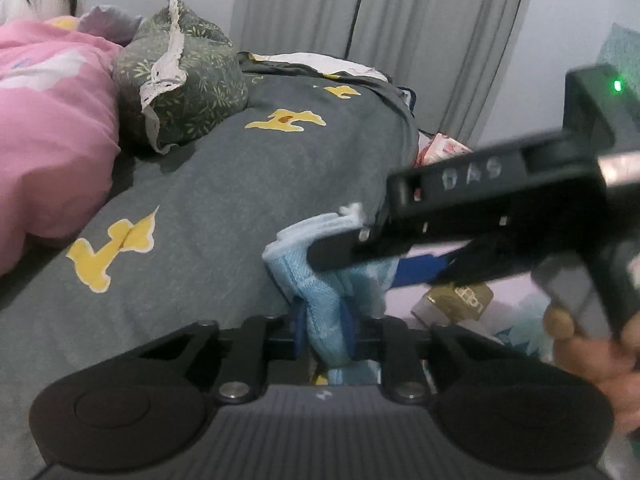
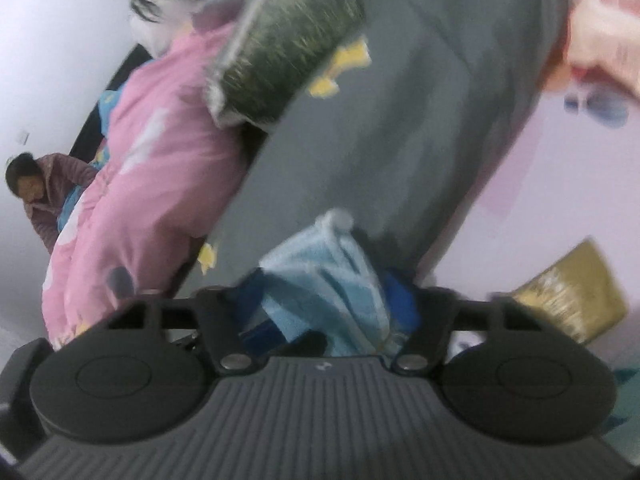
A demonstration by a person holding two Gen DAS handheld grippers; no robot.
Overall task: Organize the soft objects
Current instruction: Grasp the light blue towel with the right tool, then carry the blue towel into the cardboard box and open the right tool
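Observation:
A light blue towel [image 1: 296,264] hangs at the right edge of the grey bed cover [image 1: 224,184]. My left gripper [image 1: 324,332] is shut on its lower folds, its blue pads pressed against the cloth. From the right comes my right gripper [image 1: 360,264], held by a hand [image 1: 592,352]; one black finger lies over the towel's top and a blue pad sits beneath. In the blurred right wrist view, the towel [image 2: 320,264] fills the gap of the right gripper [image 2: 328,300], touching both blue pads.
A green leaf-print pillow [image 1: 188,92] and a pink quilt [image 1: 48,140] lie at the left of the bed. Grey curtains [image 1: 360,20] hang behind. A gold box [image 1: 460,300] lies on the floor at right. A seated person [image 2: 36,196] is beyond the quilt.

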